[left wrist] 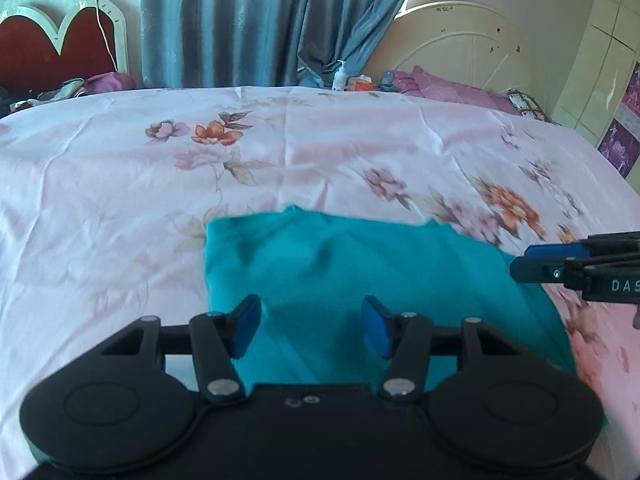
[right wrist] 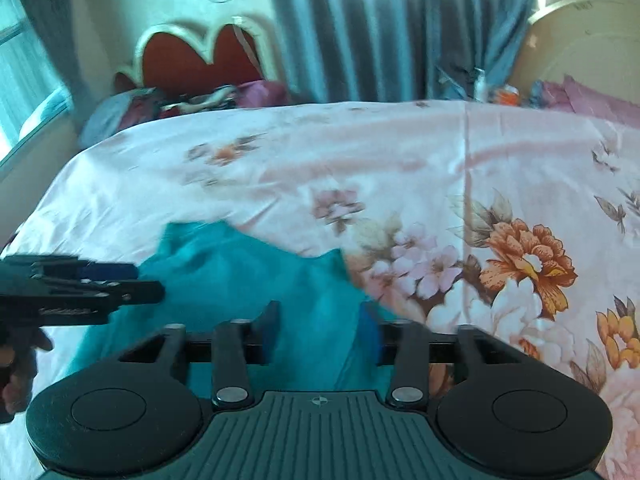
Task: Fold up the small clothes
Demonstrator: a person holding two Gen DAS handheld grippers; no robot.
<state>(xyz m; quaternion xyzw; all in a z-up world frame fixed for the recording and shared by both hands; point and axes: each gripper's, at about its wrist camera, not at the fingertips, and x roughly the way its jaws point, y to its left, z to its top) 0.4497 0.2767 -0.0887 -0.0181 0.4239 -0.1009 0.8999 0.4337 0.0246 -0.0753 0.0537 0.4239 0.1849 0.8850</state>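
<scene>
Left gripper (left wrist: 311, 330), jaws apart, hovers over teal garment (left wrist: 360, 280) on floral bedsheet (left wrist: 160, 200), apparently not touching.

1 teal garment (left wrist: 352, 268). 2 tongs: left tongs (left wrist: 311, 326), right tongs (right wrist: 325, 330). 1 bed w/ floral sheet (left wrist: 120, 184). 2 headboards, 1 red (left wrist: 36, 52), 1 cream (left wrist: 460, 48). 1 curtain (left wrist: 240, 20). 1 bottle (left wrist: 339, 76).

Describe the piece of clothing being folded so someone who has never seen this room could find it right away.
Start at the big bed with the pink floral sheet. Near its front edge lies the teal garment, spread out just ahead of the open left gripper. It is the only plain teal cloth there, with no flower print on it.
</scene>
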